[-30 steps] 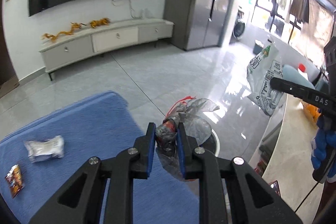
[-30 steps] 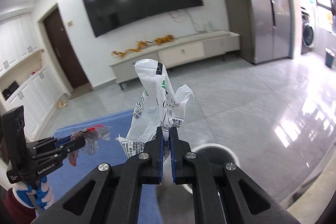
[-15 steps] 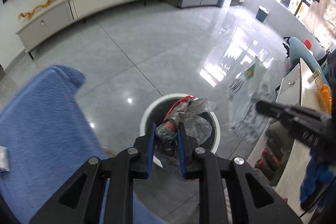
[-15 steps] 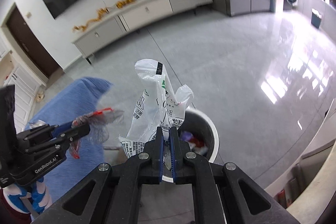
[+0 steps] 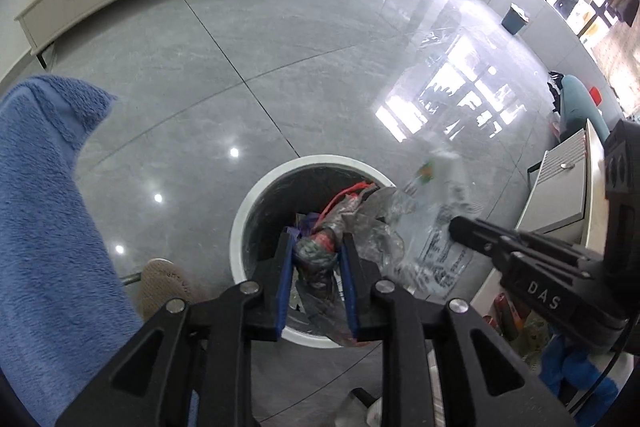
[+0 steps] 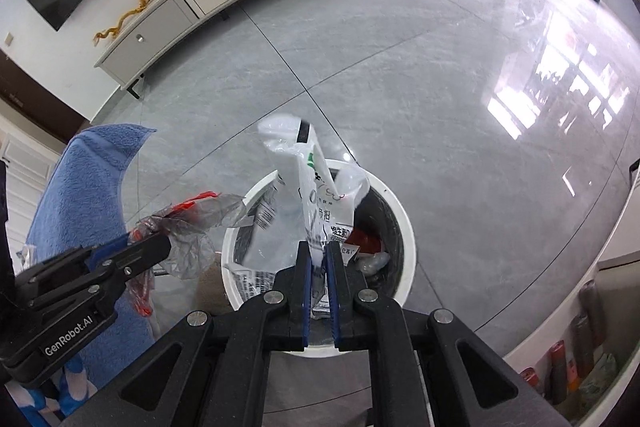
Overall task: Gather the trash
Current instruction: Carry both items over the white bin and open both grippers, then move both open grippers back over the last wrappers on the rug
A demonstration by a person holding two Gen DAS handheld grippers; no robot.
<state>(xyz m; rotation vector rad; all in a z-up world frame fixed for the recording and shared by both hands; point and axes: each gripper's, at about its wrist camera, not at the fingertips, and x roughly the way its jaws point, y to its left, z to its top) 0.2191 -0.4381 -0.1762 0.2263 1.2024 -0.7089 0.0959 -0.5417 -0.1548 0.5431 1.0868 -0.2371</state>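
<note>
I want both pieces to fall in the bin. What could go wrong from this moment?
The crumpled wrapper in the opening left gripper trails film toward the bin rim and may snag there. The tall white bag, pinched in the right gripper, stands above the rim and could tip outside.

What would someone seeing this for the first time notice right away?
Two black grippers meet over a white-rimmed trash bin on the glossy grey floor. The right gripper pinches a white printed plastic bag above the bin, while the left gripper, its jaws opening, has a crumpled clear wrapper between them.
</note>
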